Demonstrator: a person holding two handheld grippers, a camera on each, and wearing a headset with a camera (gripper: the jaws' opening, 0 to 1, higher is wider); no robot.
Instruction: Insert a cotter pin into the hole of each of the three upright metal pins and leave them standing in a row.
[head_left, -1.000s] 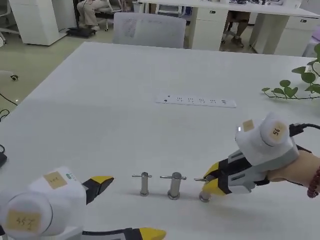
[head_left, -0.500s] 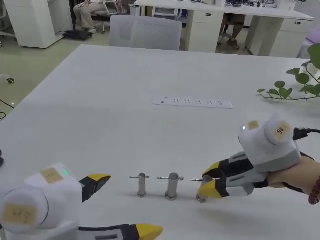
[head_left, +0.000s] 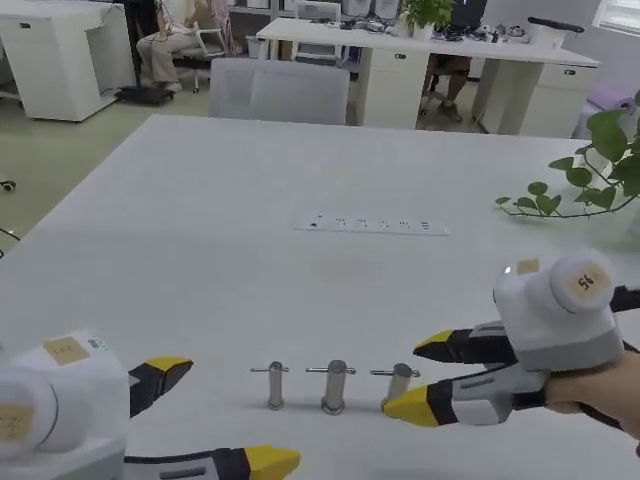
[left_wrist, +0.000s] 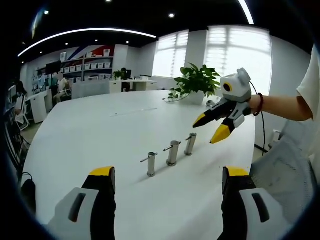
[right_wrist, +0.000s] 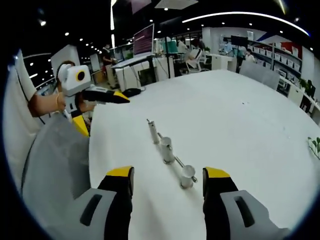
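Three upright metal pins stand in a row near the table's front edge: left pin (head_left: 275, 386), middle pin (head_left: 333, 386), right pin (head_left: 398, 381). A thin cotter pin (head_left: 383, 372) sticks out sideways from the top of each. My right gripper (head_left: 418, 377) is open just right of the right pin, holding nothing. In the right gripper view the nearest pin (right_wrist: 187, 176) stands between and ahead of the jaws. My left gripper (head_left: 220, 416) is open at the lower left, apart from the row (left_wrist: 173, 152). The right gripper (left_wrist: 216, 123) hovers beyond the far pin.
A white power strip (head_left: 372, 224) lies mid-table. Plant leaves (head_left: 590, 165) hang over the right edge. A grey chair (head_left: 280, 90) stands at the far side, with desks and a seated person behind it.
My right gripper has opened, let go at the right pin and drawn back a little to the right. The head camera has tilted up. The left gripper stays open.
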